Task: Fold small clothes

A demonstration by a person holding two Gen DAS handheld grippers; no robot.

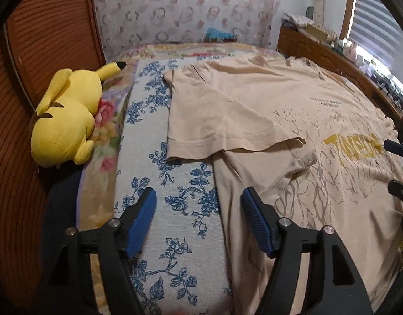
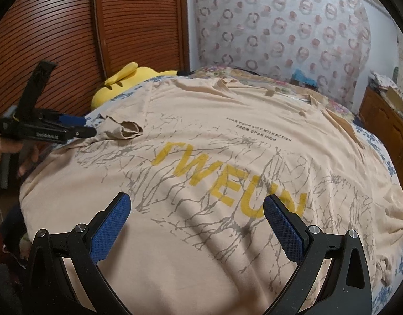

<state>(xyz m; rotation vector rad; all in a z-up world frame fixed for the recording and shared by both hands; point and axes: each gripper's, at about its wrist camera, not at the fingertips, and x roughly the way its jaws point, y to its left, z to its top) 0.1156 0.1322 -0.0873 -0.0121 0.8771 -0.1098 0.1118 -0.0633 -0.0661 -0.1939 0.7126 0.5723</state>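
Because the beige cotton T-shirt (image 1: 293,110) with the yellow lettering and grey branch print lies spread face up over the bed, we read this as an early stage of the fold: only its left sleeve (image 1: 227,120) is turned inward across the chest, with a small crumpled cuff (image 1: 303,157) lying just below that flap.

Starting at the left, the brown slatted wooden closet door (image 1: 43,52) stands right beside the bed, and the yellow plush toy (image 1: 67,120) lies on the flowered quilt (image 1: 106,141) between door and shirt. That side looks tight to us; a wide swing there could knock the toy.

Next comes the strip of white cloth with blue flower print (image 1: 159,173), bare alongside the shirt's straight left edge. Our left gripper (image 1: 198,210) hangs over that border with its blue pads (image 1: 143,220) spread apart and nothing between them, one over the flowered cloth and one over the shirt, so we judge it well placed to take hold of that side edge for the next inward fold.

Further right, our right gripper (image 2: 198,223) hovers above the printed chest, pads (image 2: 112,225) wide apart and empty, apparently waiting.

At the far right the shirt's hem side bunches in soft wrinkles (image 2: 393,225) near the bed's edge, and a brown wooden cabinet (image 2: 385,120) stands close, so we would keep folds moving toward the middle.
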